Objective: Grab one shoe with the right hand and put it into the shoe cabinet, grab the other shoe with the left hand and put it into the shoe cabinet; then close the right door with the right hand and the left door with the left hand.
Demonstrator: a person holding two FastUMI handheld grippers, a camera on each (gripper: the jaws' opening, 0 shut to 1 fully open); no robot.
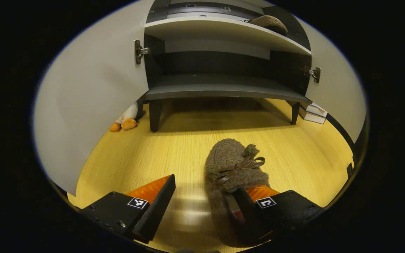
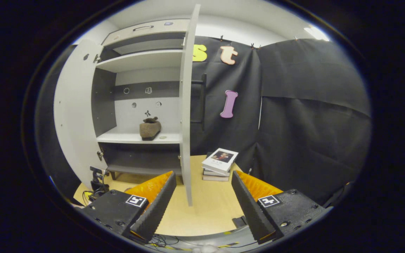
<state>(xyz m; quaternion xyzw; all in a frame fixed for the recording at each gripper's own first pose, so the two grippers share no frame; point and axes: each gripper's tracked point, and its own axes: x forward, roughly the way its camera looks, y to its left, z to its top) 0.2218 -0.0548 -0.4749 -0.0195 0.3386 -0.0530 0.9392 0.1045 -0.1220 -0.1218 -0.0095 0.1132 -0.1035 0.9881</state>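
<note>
A brown fuzzy shoe (image 1: pixel 232 163) with a ribbon bow lies on the wooden floor (image 1: pixel 174 147) in front of the open shoe cabinet (image 1: pixel 220 89). My left gripper (image 1: pixel 202 207) is open and low over its heel end. The right finger (image 1: pixel 246 211) sits at the shoe's opening, while the left finger (image 1: pixel 158 202) stands clear of the shoe. The other brown shoe (image 2: pixel 150 128) rests on a white shelf (image 2: pixel 132 137) inside the cabinet, and it is also seen as the shelved shoe (image 1: pixel 269 23). My right gripper (image 2: pixel 202 205) hangs open and empty, back from the cabinet.
Both doors stand wide open: the left door (image 1: pixel 90 102) and the right door (image 1: pixel 336 80), whose edge (image 2: pixel 187 105) faces my right gripper. A stack of books (image 2: pixel 220 163) lies right of the cabinet. A plush toy (image 1: pixel 127 119) sits by the cabinet's left leg.
</note>
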